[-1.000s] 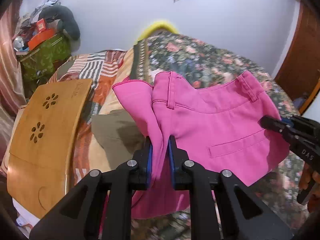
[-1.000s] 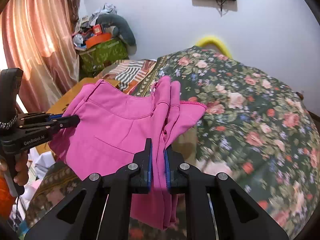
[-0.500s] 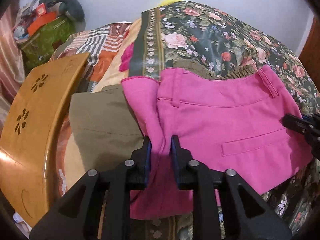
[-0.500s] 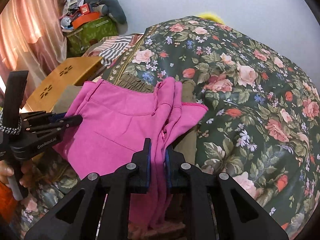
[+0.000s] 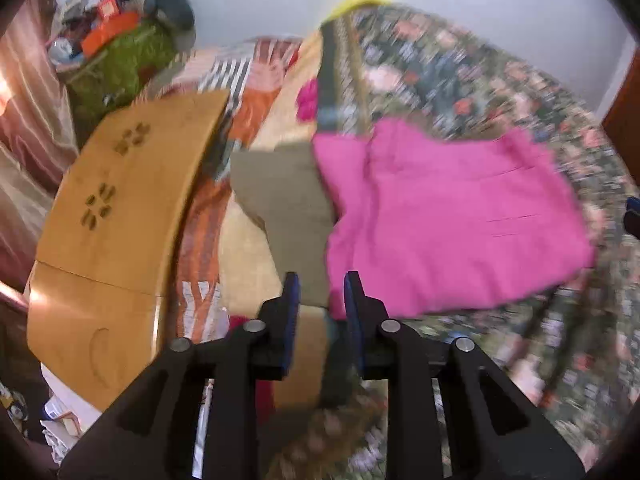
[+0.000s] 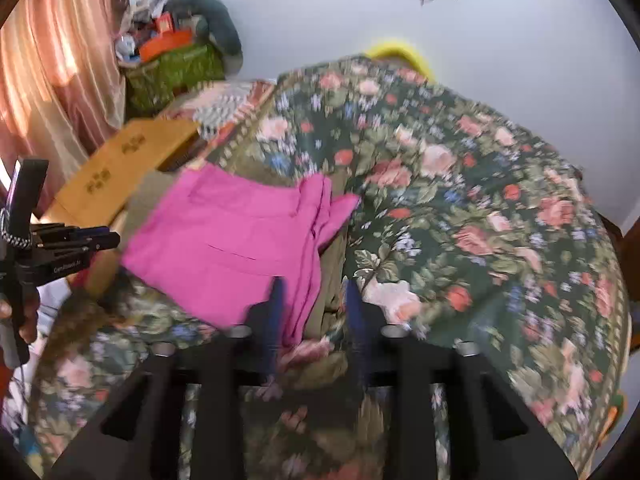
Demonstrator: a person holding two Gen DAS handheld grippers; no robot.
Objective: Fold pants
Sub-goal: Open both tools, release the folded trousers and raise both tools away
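Observation:
The pink pants [image 5: 448, 216] lie folded and flat on the floral bedspread [image 5: 500, 92], partly over an olive garment [image 5: 280, 196]. My left gripper [image 5: 319, 292] is open and empty, just in front of the pants' near left corner. In the right wrist view the pink pants [image 6: 232, 240] lie ahead and to the left. My right gripper [image 6: 312, 300] is open, its jaws astride the pants' near right edge without holding it. The left gripper [image 6: 80, 240] shows at the left edge of that view, apart from the pants.
A wooden lap table [image 5: 116, 224] lies to the left of the pants. A striped cloth [image 5: 248, 80] and a green box with clutter [image 5: 120, 64] sit near the wall. The floral bedspread [image 6: 480, 220] spreads to the right. A wooden door [image 5: 624, 120] is at far right.
Both grippers have opened and let go of the pink pants, which now lie flat on the bed. Both grippers have drawn back a little.

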